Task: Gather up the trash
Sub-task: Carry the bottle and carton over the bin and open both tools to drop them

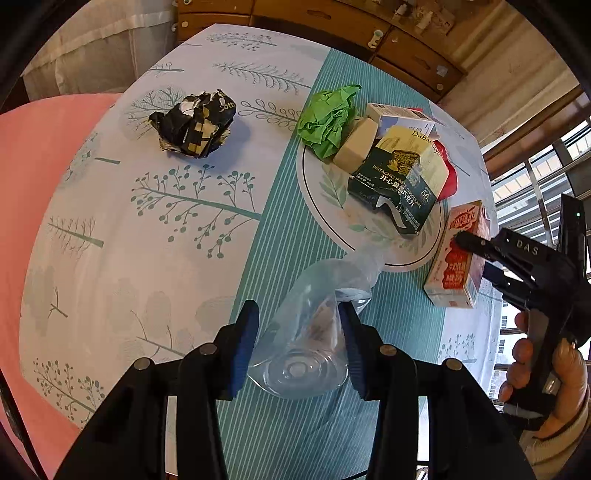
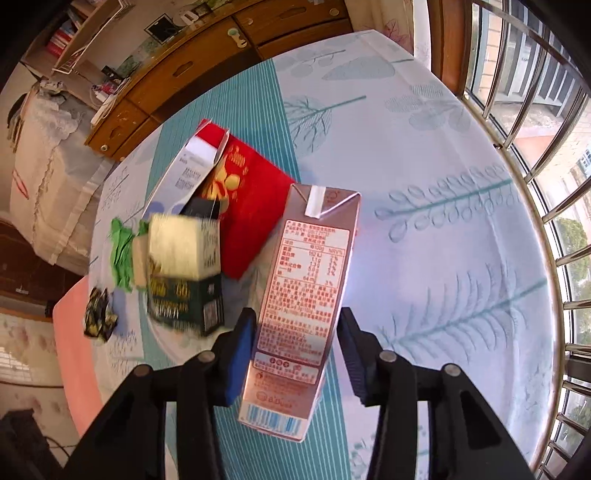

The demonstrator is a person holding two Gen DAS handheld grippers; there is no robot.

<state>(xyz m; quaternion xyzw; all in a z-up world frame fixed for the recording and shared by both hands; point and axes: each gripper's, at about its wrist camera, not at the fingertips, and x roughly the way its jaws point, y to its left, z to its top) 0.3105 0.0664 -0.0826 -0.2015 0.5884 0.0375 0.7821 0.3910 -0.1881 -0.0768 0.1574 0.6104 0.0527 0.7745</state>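
Note:
My left gripper point(image 1: 297, 343) is shut on a crushed clear plastic bottle point(image 1: 314, 325), held above the striped teal band of the table. To its right a pink and red drink carton point(image 1: 448, 284) stands upright beside a white plate point(image 1: 321, 206). My right gripper point(image 1: 474, 254) straddles that carton. In the right wrist view the carton point(image 2: 306, 277) fills the gap of the right gripper point(image 2: 295, 350), and both pads lie against its sides. A crumpled black wrapper point(image 1: 195, 125) lies alone at the far left.
The plate holds crumpled green paper point(image 1: 328, 118), a beige block point(image 1: 356, 146), a dark green chocolate box point(image 1: 399, 184), a white box point(image 1: 399, 118) and a red packet point(image 2: 255, 206). A wooden cabinet point(image 1: 332, 22) stands behind the table; window bars point(image 2: 535, 110) run along the right.

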